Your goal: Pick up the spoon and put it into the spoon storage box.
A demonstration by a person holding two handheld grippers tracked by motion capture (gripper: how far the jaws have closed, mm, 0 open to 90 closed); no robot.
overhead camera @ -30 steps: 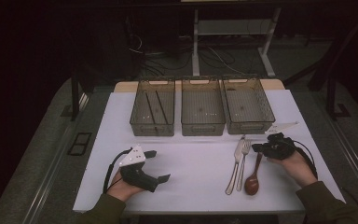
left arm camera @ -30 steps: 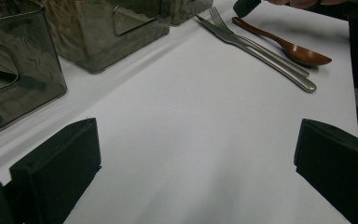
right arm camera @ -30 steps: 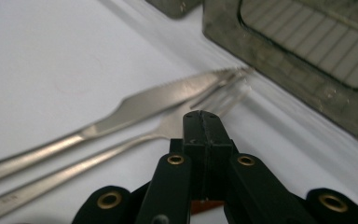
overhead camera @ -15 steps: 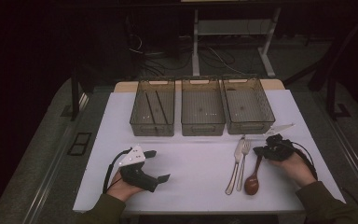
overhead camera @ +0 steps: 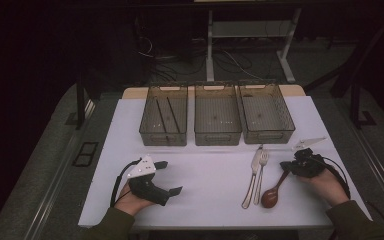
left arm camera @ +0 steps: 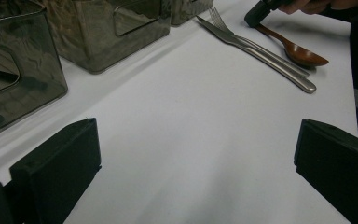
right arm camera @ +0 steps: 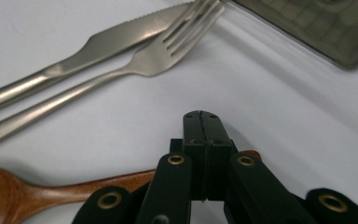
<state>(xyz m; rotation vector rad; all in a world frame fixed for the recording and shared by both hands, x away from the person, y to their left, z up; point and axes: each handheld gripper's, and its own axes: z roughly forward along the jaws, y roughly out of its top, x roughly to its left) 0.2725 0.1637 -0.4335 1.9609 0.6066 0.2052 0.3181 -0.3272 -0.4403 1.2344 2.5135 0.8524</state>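
A wooden spoon lies at the table's front right, next to a steel knife and fork. My right gripper rests over the end of the spoon's handle. In the right gripper view its jaws are pressed flat together, with the spoon passing under them and the fork and knife beyond. My left gripper sits at the front left, jaws wide open, with bare white table between them.
Three clear bins stand in a row at mid-table: the left bin holds two dark sticks, while the middle bin and the right bin look empty. White table lies between my hands. A white label lies behind my right gripper.
My right gripper has edged slightly nearer along the spoon's handle. The left gripper has stayed put.
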